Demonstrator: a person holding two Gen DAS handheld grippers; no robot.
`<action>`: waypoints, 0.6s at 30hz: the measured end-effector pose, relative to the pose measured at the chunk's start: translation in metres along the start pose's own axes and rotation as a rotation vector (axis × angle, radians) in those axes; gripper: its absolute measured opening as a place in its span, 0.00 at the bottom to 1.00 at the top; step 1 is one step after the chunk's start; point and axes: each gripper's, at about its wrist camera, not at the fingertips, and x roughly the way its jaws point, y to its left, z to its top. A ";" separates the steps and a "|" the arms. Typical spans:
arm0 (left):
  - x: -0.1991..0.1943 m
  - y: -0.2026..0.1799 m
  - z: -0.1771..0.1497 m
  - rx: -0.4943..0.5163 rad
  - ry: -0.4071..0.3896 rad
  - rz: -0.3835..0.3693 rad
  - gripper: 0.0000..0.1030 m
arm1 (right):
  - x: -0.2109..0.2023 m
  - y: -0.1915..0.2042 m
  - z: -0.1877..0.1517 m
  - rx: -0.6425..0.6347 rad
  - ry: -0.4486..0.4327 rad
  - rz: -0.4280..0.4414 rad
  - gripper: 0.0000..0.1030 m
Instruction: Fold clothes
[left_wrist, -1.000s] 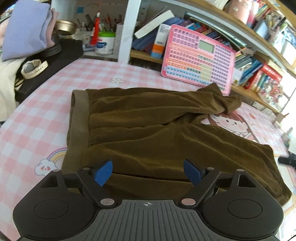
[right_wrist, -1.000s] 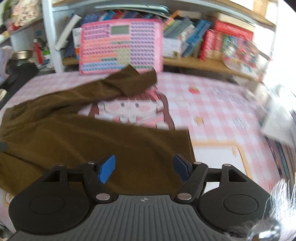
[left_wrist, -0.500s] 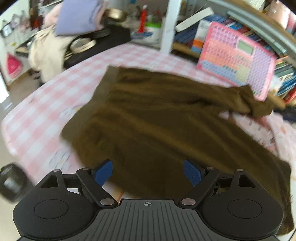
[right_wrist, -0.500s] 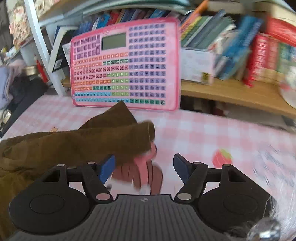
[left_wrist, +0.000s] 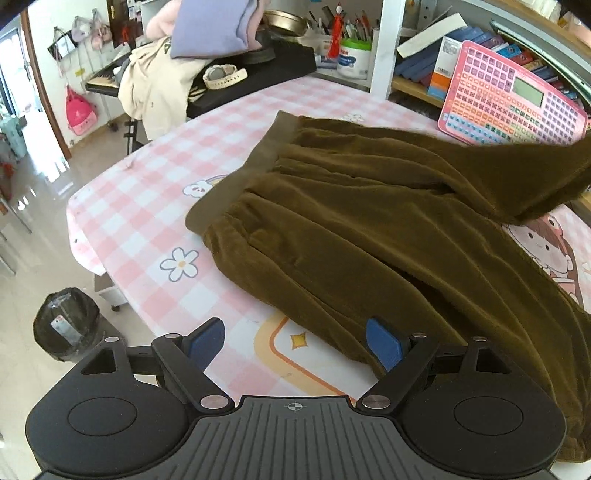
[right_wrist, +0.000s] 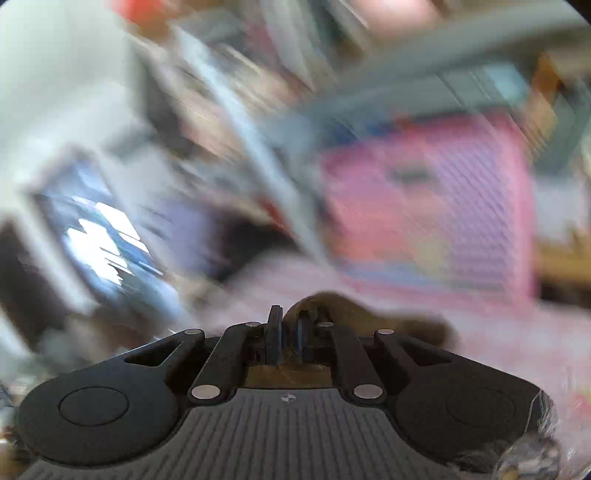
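A pink keyboard toy (left_wrist: 511, 99) leans against the bookshelf (left_wrist: 413, 79) behind the checked desk (left_wrist: 155, 206); a black bin (left_wrist: 66, 328) stands beside that desk.

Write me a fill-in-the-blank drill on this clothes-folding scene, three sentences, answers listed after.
1. The left gripper hovers with its jaws ____.
2. The right gripper is shut on a piece of the ____ corduroy trousers.
3. The trousers lie on a pink-and-white ____ tablecloth.

Missing words: open; brown; checked

Right wrist bg all motion-blurred; trousers (left_wrist: 369, 229) cut off at right edge.
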 end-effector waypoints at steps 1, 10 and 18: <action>0.000 -0.001 0.000 0.005 0.003 -0.001 0.84 | -0.009 0.007 0.008 -0.015 -0.051 0.020 0.07; -0.014 -0.008 -0.003 0.042 -0.027 -0.001 0.84 | 0.080 -0.047 0.024 -0.117 0.062 -0.514 0.37; -0.001 -0.002 -0.008 0.001 0.018 -0.003 0.84 | 0.066 -0.062 -0.036 0.019 0.255 -0.606 0.40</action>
